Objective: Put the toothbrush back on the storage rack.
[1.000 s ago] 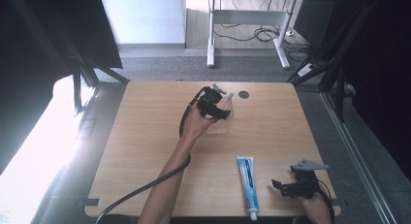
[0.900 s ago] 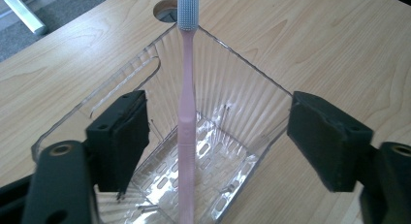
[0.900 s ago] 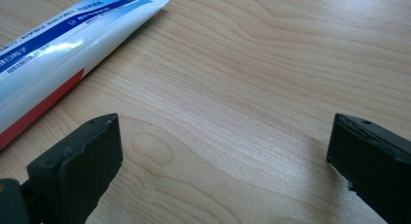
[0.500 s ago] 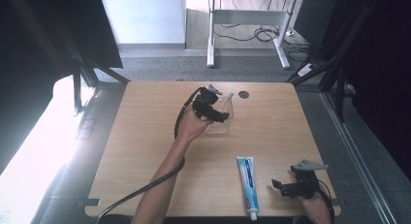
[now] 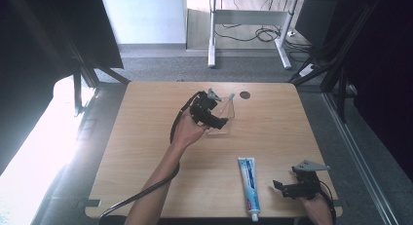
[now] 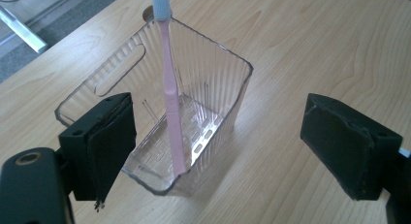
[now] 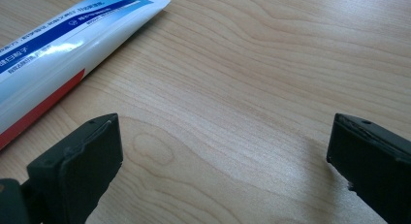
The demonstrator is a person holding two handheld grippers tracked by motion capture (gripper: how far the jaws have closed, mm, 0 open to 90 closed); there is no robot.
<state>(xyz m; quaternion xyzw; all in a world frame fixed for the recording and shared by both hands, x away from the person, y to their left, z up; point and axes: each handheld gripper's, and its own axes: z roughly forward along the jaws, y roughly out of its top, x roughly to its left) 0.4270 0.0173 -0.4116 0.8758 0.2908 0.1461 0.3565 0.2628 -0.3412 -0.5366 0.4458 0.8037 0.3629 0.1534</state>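
**Toothbrush dropped in the holder, toothpaste next**

The left claw point(image 6: 213, 146) stands with its jaws wide apart and nothing between the pads; they have just been opening. Right ahead of it the pink toothbrush point(image 6: 170, 98) leans upright inside the clear holder point(image 6: 213, 83), its pale blue head poking above the rim, its foot on the slotted floor. From the high view, this claw point(image 5: 220, 121) hovers at the holder's near side, on the far middle of the desk point(image 5: 146, 152).

The right claw point(image 7: 223, 170) is also spread open and empty, low over bare wood near the front right corner. The toothpaste tube point(image 7: 58, 44) lies flat just to its left, not touching.

By my reading, the brush placement is finished and the tube is the remaining item. The next move likely calls for the right claw to shift sideways, straddle the tube across its width and close gently.

The holder is rigid ribbed plastic, transparent, a tapered rectangular tub. The brush handle is slim and smooth. The tube looks glossy and soft, apt to squash. The desk is pale wood grain.
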